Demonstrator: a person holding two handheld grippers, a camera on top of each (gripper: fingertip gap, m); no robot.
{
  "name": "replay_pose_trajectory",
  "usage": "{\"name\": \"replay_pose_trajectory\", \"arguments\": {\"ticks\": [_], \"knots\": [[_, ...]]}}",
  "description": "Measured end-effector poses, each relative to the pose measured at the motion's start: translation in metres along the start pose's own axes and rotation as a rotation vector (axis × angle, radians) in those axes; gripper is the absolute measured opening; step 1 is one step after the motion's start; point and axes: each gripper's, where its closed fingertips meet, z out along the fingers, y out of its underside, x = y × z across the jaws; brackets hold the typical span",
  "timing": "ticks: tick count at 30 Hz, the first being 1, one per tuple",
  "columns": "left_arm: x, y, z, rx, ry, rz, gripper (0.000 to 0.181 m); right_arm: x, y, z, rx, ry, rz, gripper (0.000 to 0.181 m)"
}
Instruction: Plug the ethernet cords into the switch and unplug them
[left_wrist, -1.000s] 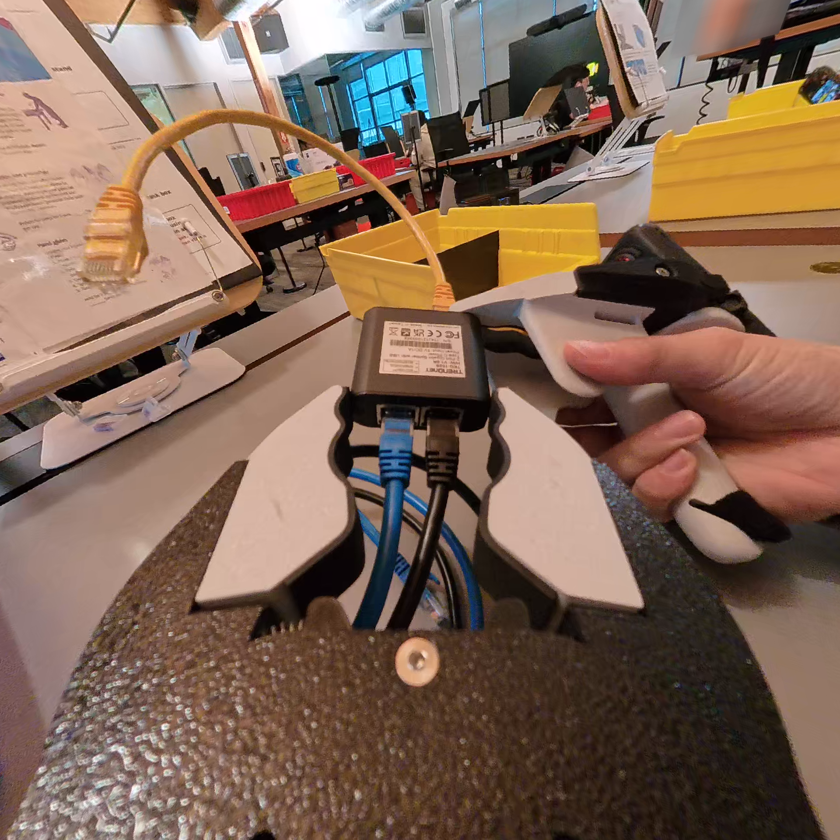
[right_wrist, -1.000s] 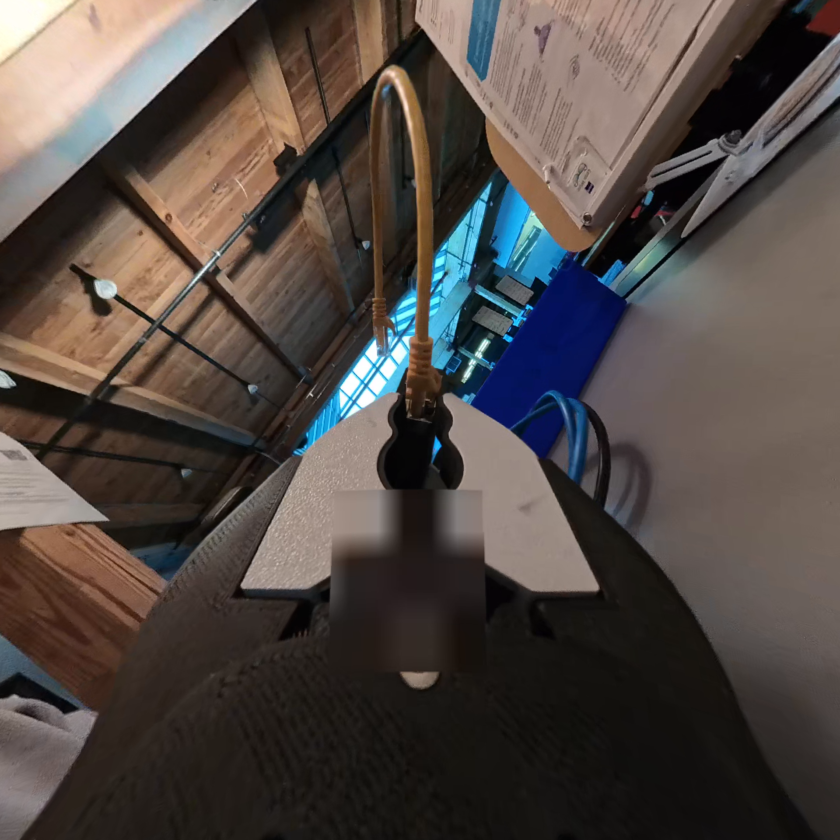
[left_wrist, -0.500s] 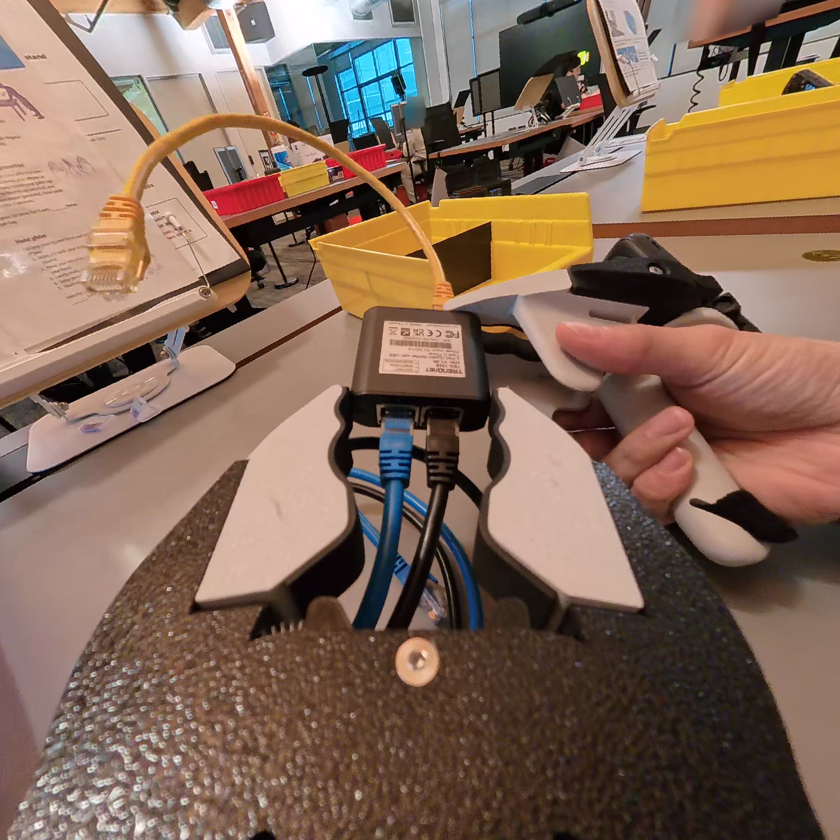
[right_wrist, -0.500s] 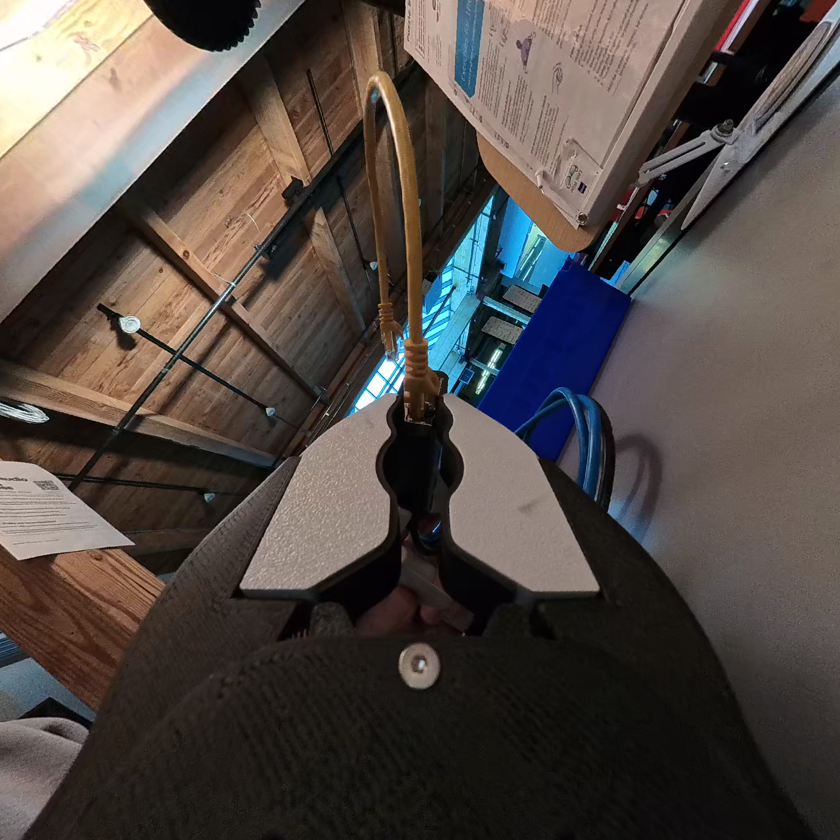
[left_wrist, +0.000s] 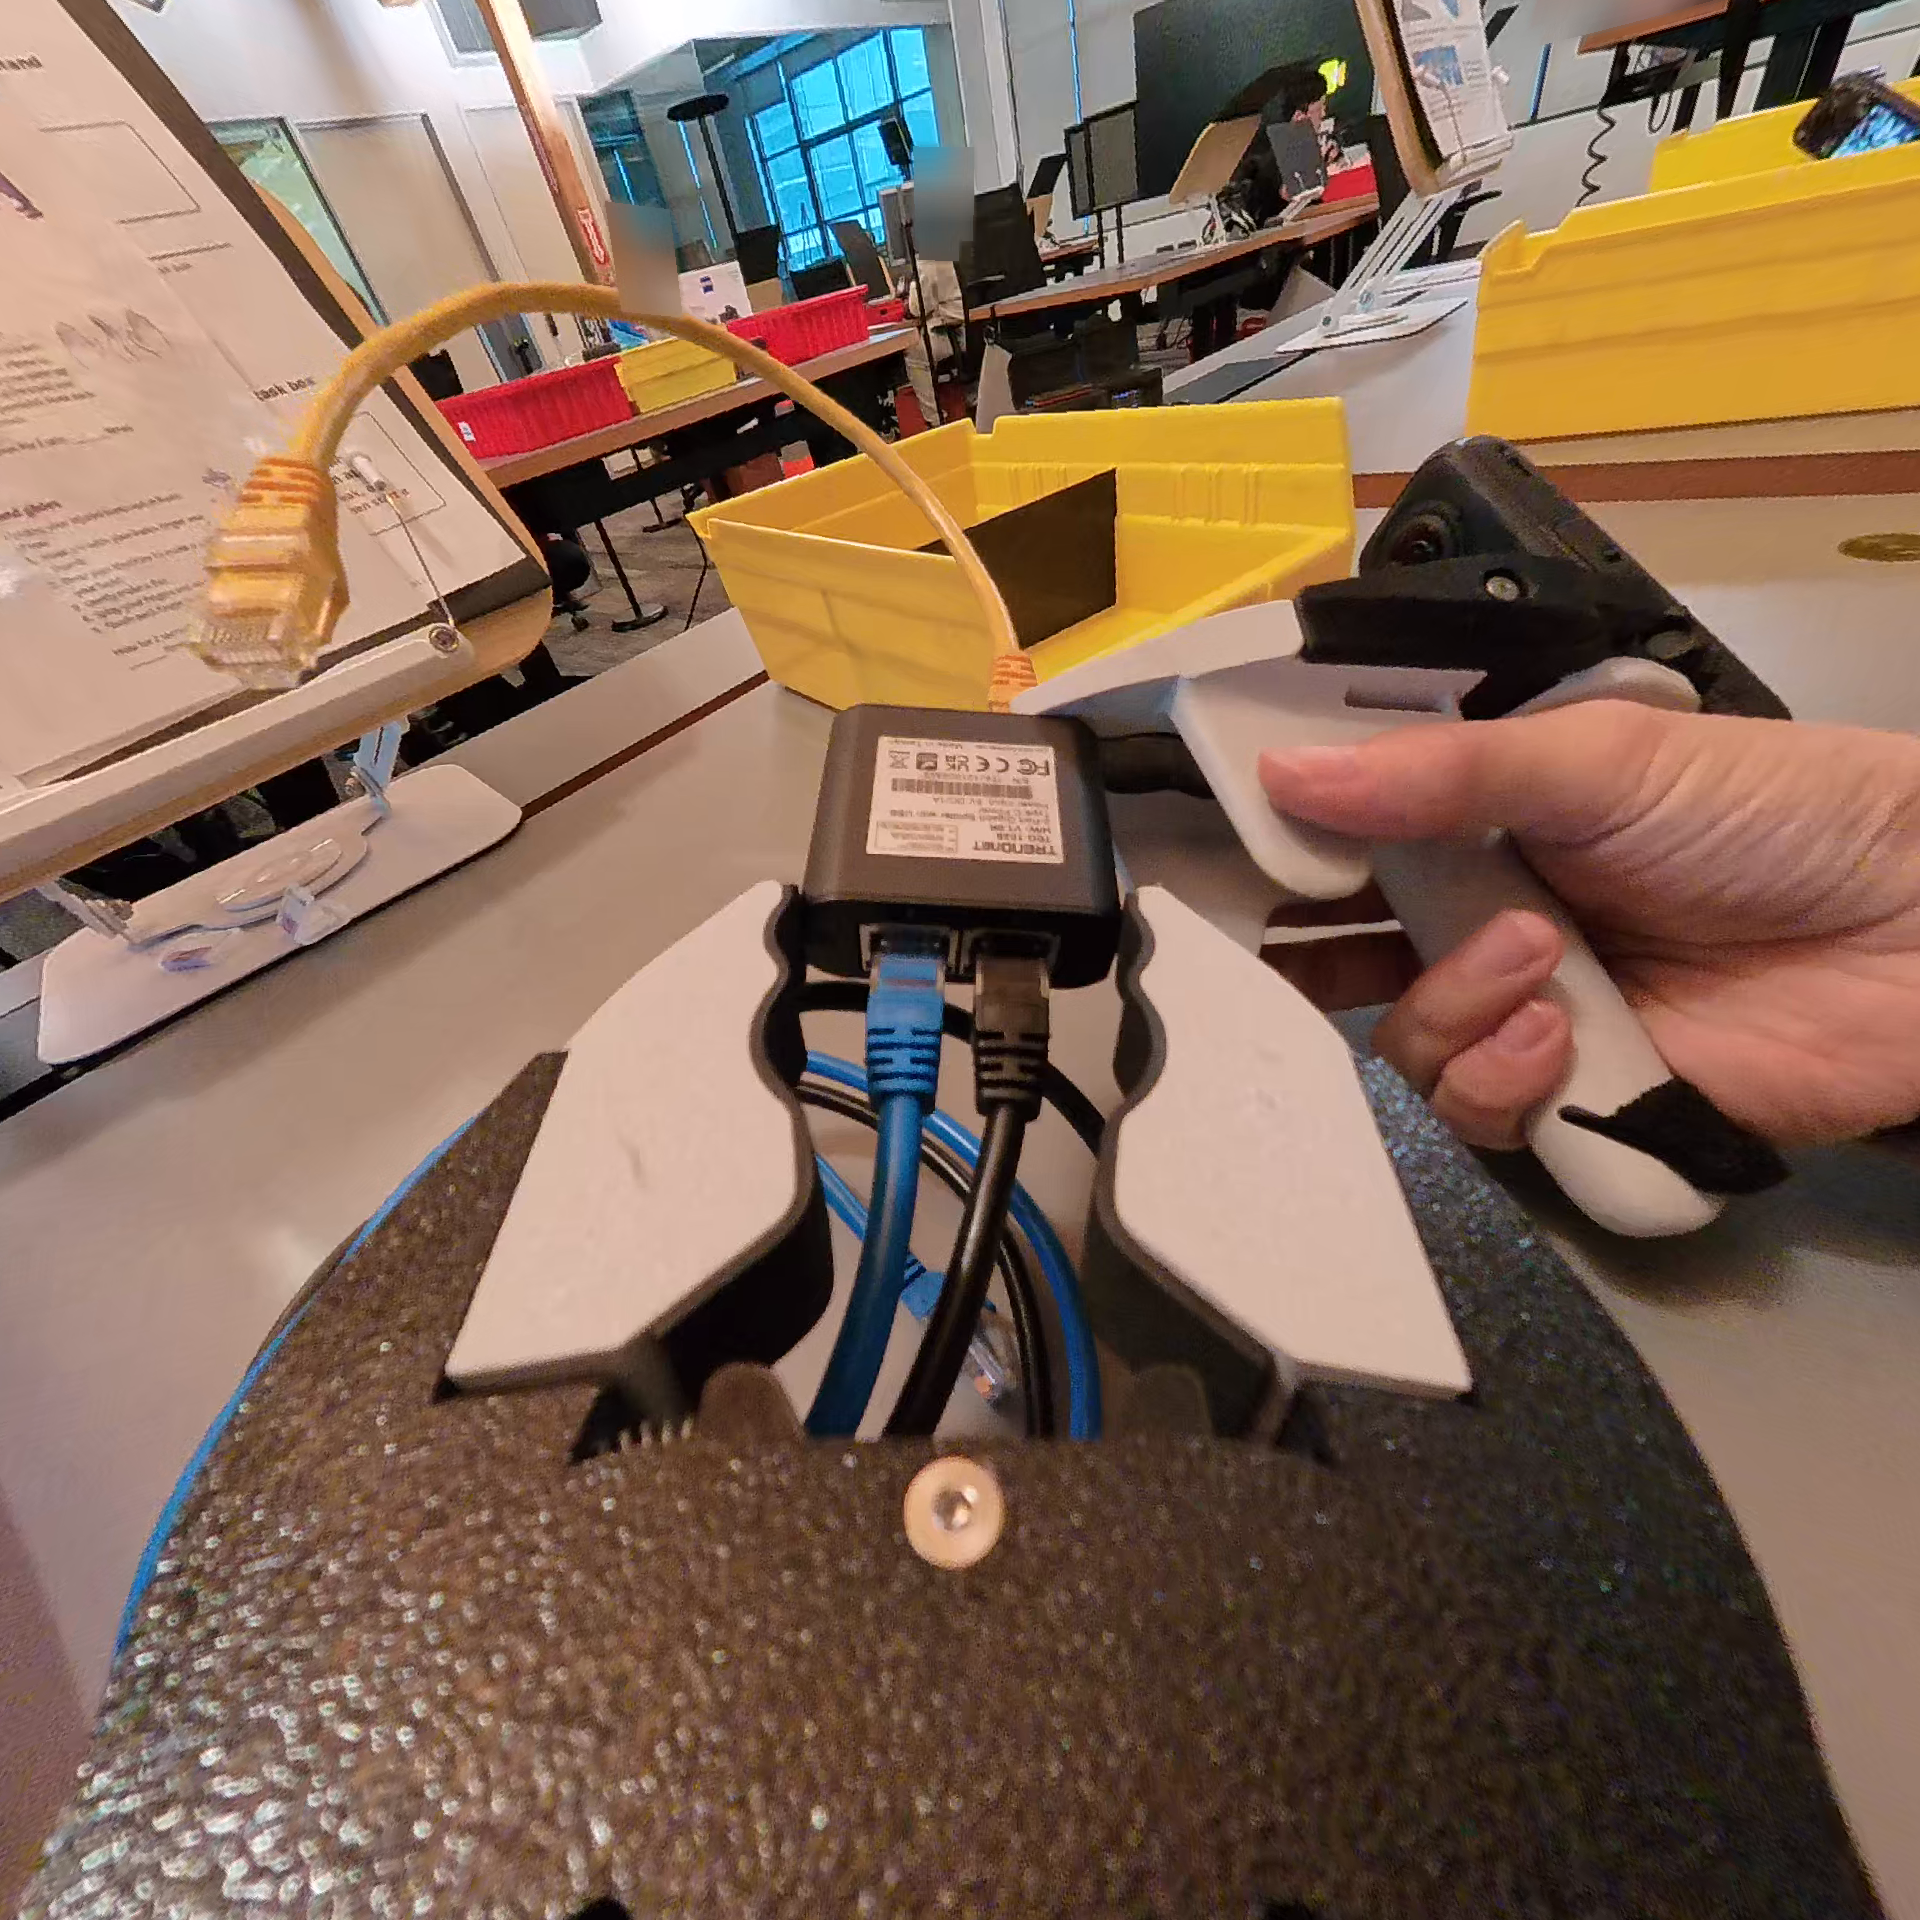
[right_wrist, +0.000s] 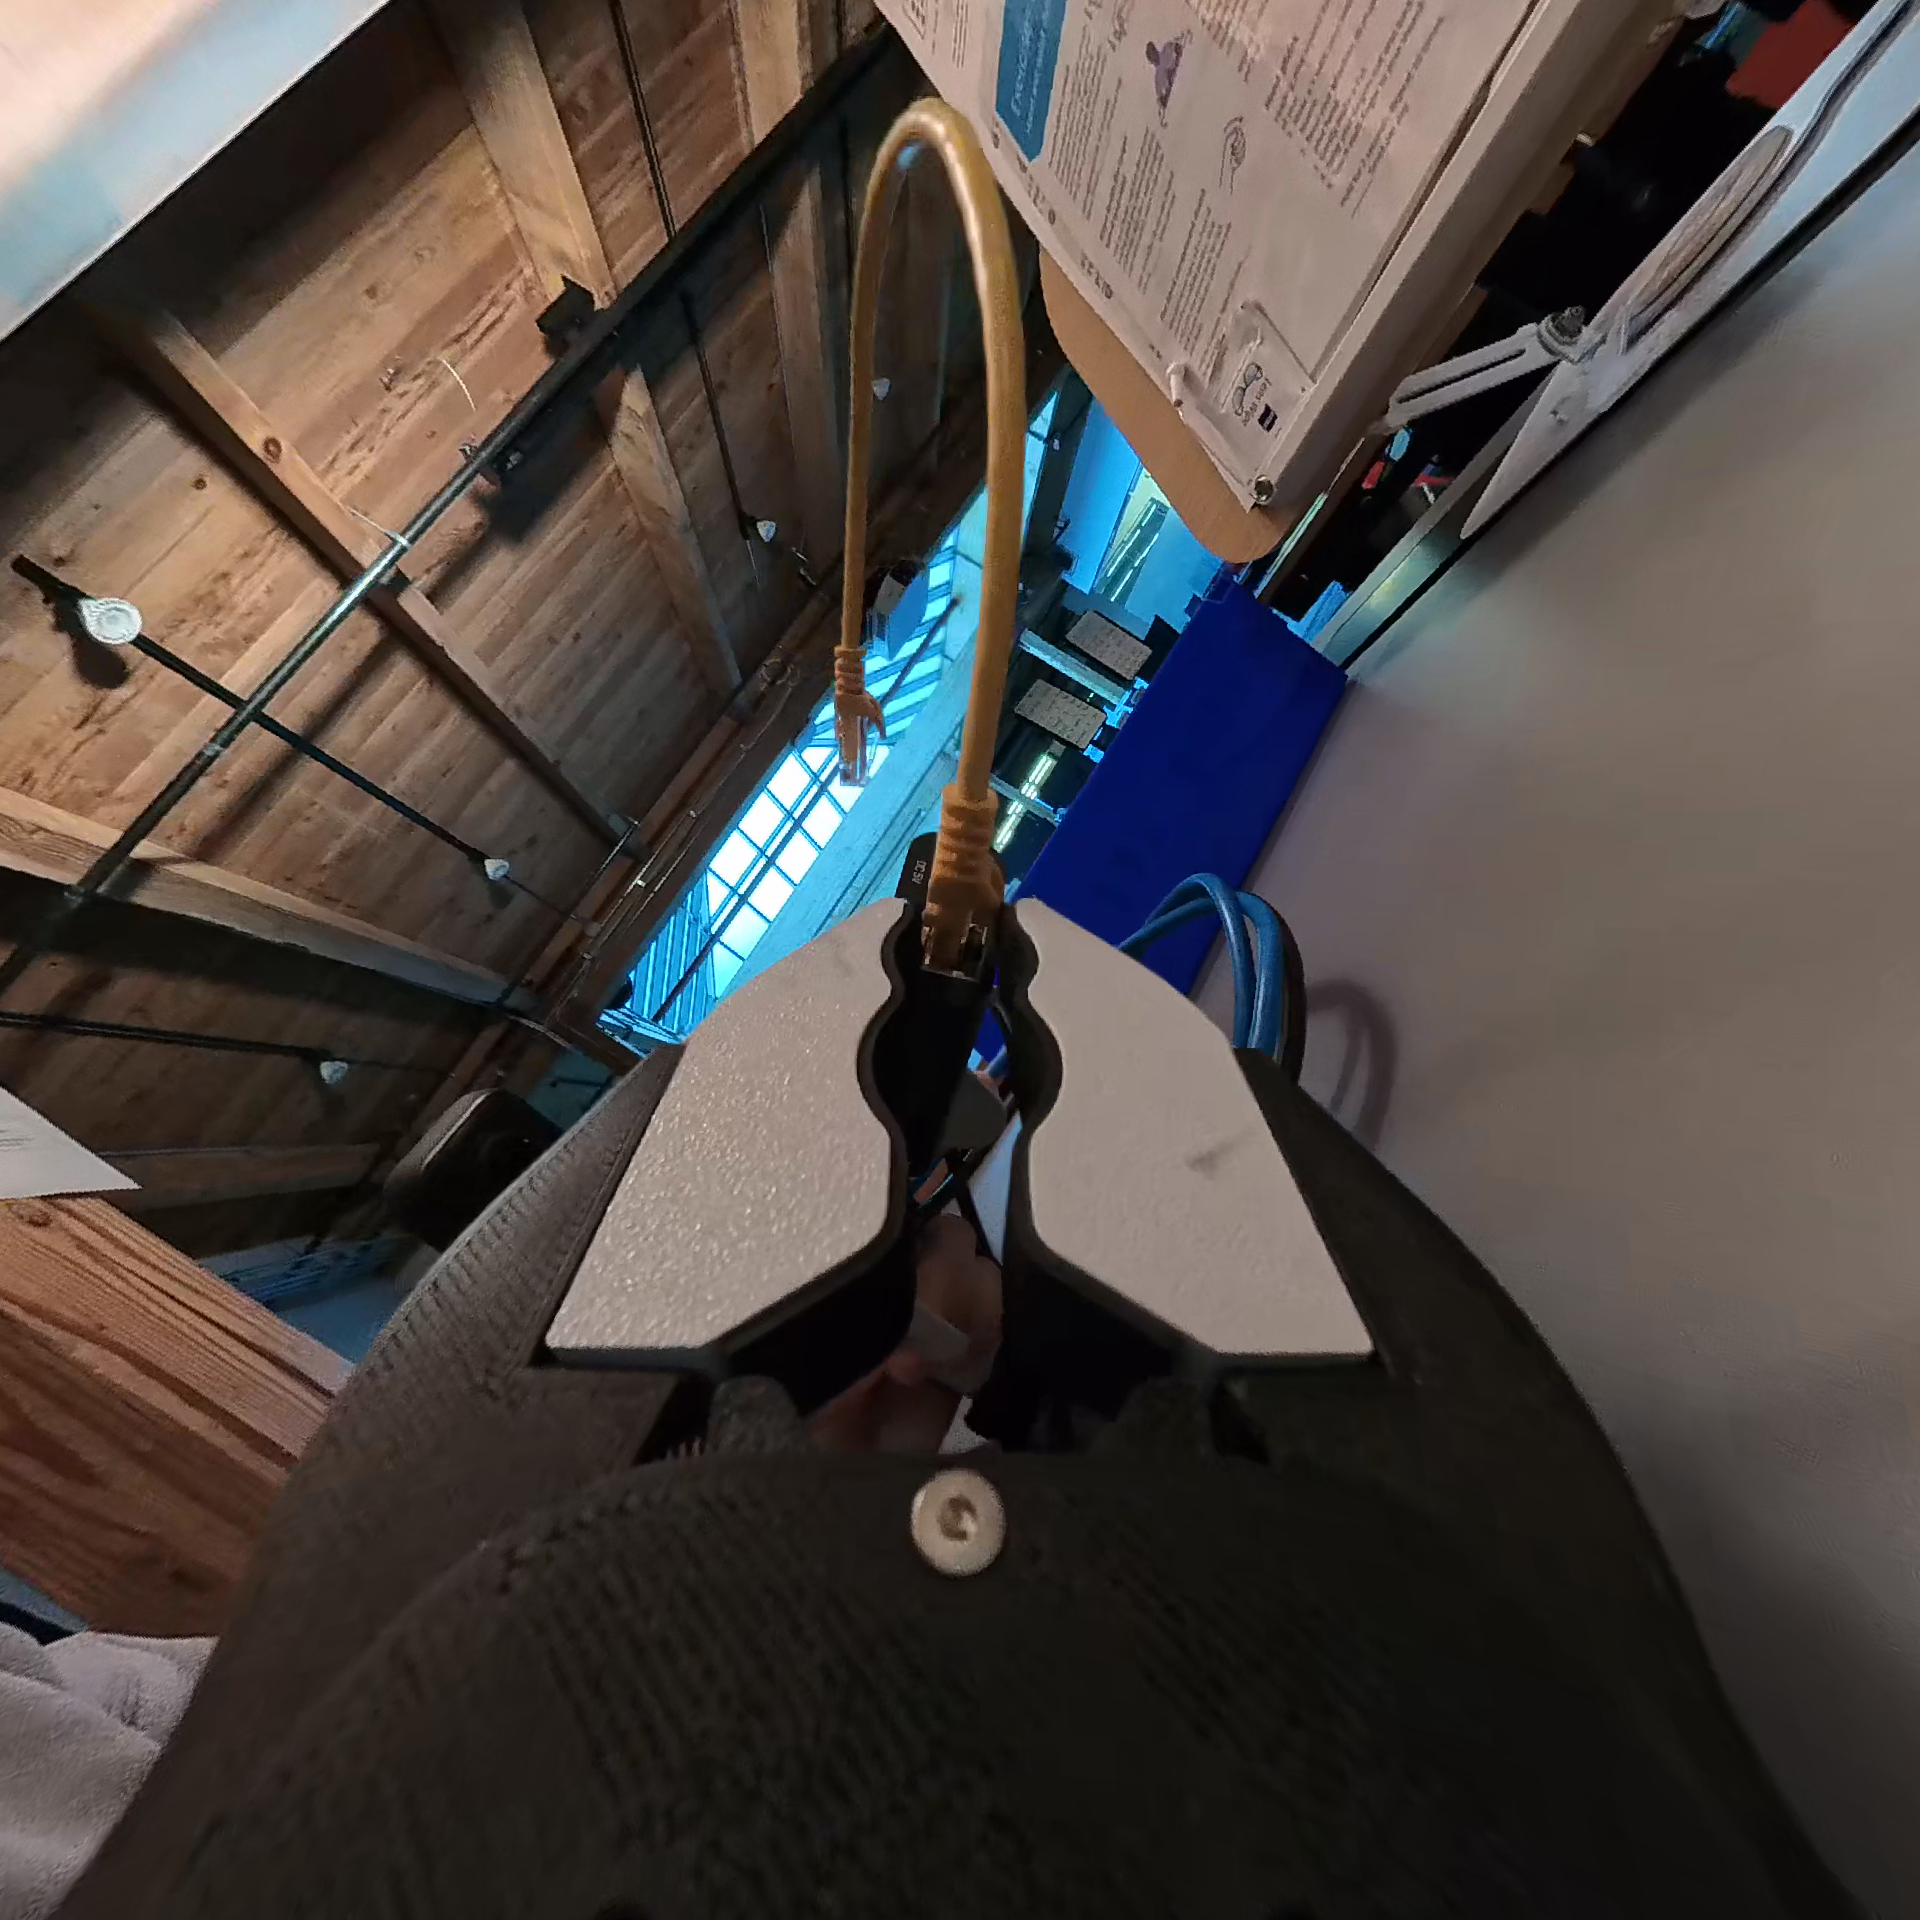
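Observation:
My left gripper (left_wrist: 961, 904) is shut on the near end of the black switch (left_wrist: 961, 800) and holds it over the grey table (left_wrist: 364, 1091). A blue cord (left_wrist: 899, 1039) and a black cord (left_wrist: 1008, 1018) sit in its two near ports and run back between my fingers. A yellow cord (left_wrist: 623, 322) is plugged into the far end and arcs up to a free plug (left_wrist: 270, 592) at the left. My right gripper (right_wrist: 961, 925), held by a hand (left_wrist: 1662, 883), is shut on the yellow plug (right_wrist: 961, 883) at the switch's far port.
A yellow bin (left_wrist: 1039, 520) stands just behind the switch and a larger one (left_wrist: 1683, 301) at the far right. A document stand (left_wrist: 156, 468) with a white base (left_wrist: 281, 873) is at the left. A blue box (right_wrist: 1174, 800) shows in the right wrist view. My right fingertips sit around 4 centimetres from my left ones.
My right gripper has moved left onto the yellow plug at the switch's far end and stayed there. The switch stays in my left gripper with all three cords plugged in.

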Motion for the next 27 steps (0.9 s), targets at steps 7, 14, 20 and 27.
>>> {"name": "replay_pose_trajectory", "arguments": {"ticks": [7, 14, 20, 27], "knots": [[0.0, 0.002, 0.0, -0.008, -0.002, -0.004, 0.057, 0.002, 0.0, 0.0, -0.015, 0.007, 0.011, 0.013], [-0.001, 0.007, 0.002, -0.03, -0.009, -0.007, 0.057, 0.006, 0.002, 0.0, -0.027, 0.037, -0.029, 0.012], [0.0, 0.006, 0.001, -0.016, -0.022, 0.028, 0.056, -0.001, 0.001, 0.0, -0.021, -0.024, 0.026, 0.011], [0.001, 0.002, 0.002, 0.01, -0.041, 0.062, 0.057, -0.003, 0.0, -0.002, 0.004, -0.079, 0.085, 0.011]]}}
